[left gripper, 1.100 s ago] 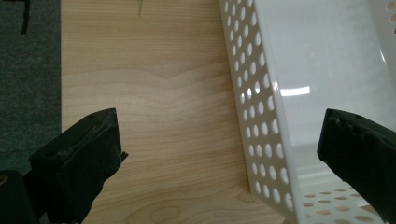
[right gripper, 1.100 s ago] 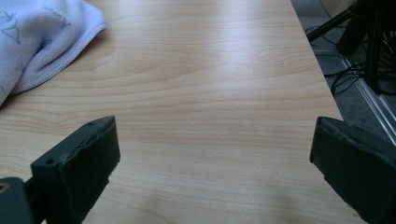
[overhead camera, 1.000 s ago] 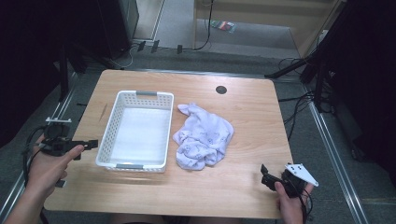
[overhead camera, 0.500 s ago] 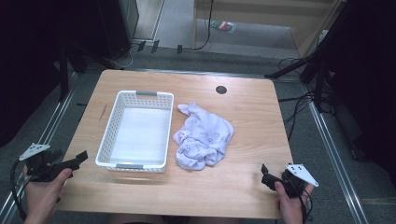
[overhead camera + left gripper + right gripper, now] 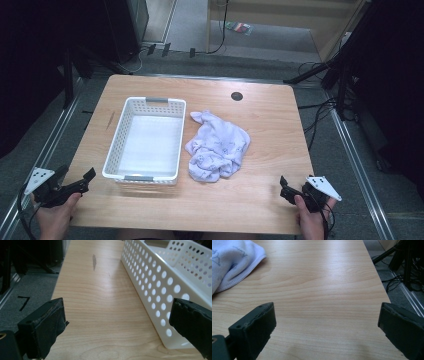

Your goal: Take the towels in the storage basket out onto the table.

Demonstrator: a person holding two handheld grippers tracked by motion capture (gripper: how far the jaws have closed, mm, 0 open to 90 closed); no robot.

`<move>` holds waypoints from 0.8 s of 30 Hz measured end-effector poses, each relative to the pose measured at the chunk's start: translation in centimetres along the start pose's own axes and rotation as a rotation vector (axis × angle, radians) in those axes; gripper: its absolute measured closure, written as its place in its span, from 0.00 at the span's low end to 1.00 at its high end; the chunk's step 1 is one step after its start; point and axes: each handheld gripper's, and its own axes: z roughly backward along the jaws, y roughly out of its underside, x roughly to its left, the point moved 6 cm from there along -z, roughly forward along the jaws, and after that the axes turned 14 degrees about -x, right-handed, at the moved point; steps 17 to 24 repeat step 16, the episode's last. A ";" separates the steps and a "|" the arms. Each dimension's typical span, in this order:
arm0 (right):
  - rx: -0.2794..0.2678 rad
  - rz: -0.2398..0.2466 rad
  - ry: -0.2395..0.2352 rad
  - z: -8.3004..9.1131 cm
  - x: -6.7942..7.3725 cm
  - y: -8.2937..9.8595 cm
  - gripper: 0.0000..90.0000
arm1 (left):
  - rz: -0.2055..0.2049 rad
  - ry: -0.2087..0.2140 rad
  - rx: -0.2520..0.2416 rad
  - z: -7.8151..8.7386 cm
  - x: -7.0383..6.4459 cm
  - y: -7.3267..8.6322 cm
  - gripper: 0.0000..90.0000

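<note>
Both grippers (L, R) gaping, holding nothing. Risk: cloth sits crumpled beside basket; a shallow pinch could drop it short.

Tabletop: I'm seeing pale wood grain, smooth, giving off a soft sheen under the lights; one dark scuff is showing in the left gripper view.
Basket: I'm looking at white plastic, smooth and faintly glossy, its walls pierced with round holes.
Cloth: I'm reading this as soft matt fabric, pale lilac-white, crumpling into folds, with a stitched hem showing in the right gripper view.
Left tongs: matt black pads, looking rough and worn at the edges.
Right tongs: the same matt black, rough-edged padding.
Floor: I'm seeing dull grey carpet-like covering.
</note>
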 end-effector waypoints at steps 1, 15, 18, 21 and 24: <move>0.000 0.001 0.001 0.0 0.0 0.0 0.02 | -0.005 0.006 0.007 -0.1 -0.1 0.1 0.01; -0.001 0.004 -0.005 0.1 0.0 0.0 0.02 | 0.043 -0.039 0.010 0.0 0.6 0.2 0.01; -0.001 0.005 -0.008 0.1 0.1 0.0 0.02 | 0.047 -0.040 0.010 0.0 0.6 0.2 0.01; -0.001 0.005 -0.008 0.1 0.1 0.0 0.02 | 0.047 -0.040 0.010 0.0 0.6 0.2 0.01; -0.001 0.005 -0.008 0.1 0.1 0.0 0.02 | 0.047 -0.040 0.010 0.0 0.6 0.2 0.01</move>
